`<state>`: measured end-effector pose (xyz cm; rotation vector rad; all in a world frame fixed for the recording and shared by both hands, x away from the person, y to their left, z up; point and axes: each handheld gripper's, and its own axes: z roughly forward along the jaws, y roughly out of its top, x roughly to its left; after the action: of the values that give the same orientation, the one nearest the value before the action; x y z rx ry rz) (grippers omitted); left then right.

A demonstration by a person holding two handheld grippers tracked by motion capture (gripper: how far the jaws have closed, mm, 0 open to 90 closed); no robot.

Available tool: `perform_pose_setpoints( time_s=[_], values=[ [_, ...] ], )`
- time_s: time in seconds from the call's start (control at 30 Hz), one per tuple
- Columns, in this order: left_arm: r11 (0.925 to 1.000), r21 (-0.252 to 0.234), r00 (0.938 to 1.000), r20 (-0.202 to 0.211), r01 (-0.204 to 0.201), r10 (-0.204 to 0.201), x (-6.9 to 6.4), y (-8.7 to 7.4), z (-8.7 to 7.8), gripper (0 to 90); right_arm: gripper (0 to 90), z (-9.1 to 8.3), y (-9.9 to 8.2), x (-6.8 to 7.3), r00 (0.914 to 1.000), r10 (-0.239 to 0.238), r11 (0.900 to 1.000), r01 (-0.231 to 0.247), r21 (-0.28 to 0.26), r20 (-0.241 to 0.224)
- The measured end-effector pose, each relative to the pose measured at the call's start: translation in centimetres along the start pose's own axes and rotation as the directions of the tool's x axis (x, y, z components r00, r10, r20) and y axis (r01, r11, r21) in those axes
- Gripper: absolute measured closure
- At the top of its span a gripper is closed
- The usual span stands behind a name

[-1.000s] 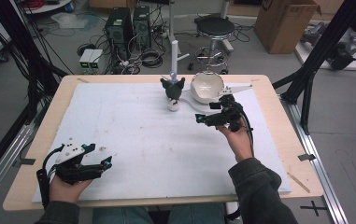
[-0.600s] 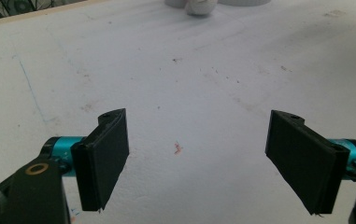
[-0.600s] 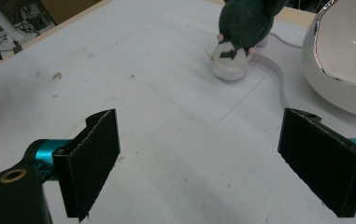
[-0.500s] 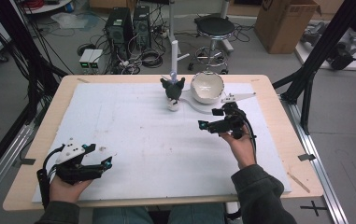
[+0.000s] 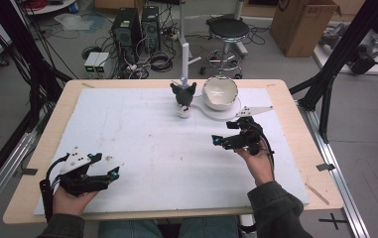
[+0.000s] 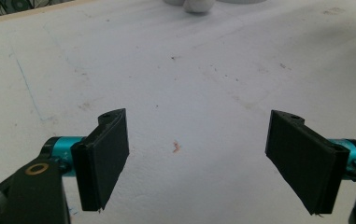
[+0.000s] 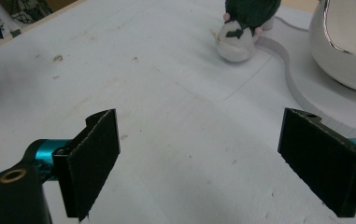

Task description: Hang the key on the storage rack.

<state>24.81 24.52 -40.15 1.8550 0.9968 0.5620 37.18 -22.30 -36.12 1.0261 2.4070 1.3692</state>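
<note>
A small plush toy (image 5: 183,99) with a dark head and white body stands at the far middle of the white mat (image 5: 142,144). Just right of it a white bowl (image 5: 220,92) rests on a flat white disc (image 5: 215,116). My right gripper (image 5: 224,134) is open and hovers in front of the bowl, pointing left. In the right gripper view the open right gripper (image 7: 203,158) has the plush toy (image 7: 241,32) and bowl (image 7: 348,42) ahead of it. My left gripper (image 5: 106,166) sits open at the front left. The left gripper (image 6: 203,154) holds nothing over the bare mat.
The wooden table (image 5: 305,144) borders the mat on all sides. A white post (image 5: 185,62) rises behind the plush toy. Beyond the far edge are computer towers (image 5: 137,29), a stool (image 5: 228,29) and a cardboard box (image 5: 303,25). Black frame legs (image 5: 325,84) stand at the right.
My right gripper has drawn back from the bowl toward the person and slightly left. The left gripper has stayed where it was.
</note>
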Motion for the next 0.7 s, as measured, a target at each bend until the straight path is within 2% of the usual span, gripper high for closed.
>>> perform_pose_setpoints(
  time_s=[0.17, 0.7],
  values=[
    [1.0000, 0.008, 1.0000, 0.003, -0.006, 0.006, 0.0, -0.1, 0.1, 21.7, 12.2, -0.2, -0.9, -0.1, 0.9999, 0.011, 0.9999, -0.011, 0.007, 0.005],
    [0.9998, 0.016, 0.9998, 0.017, -0.007, 0.007, 0.0, -0.2, 0.2, 21.7, 12.1, -1.3, -3.5, 0.2, 0.9998, 0.003, 1.0000, -0.003, 0.000, 0.018]
  ],
)
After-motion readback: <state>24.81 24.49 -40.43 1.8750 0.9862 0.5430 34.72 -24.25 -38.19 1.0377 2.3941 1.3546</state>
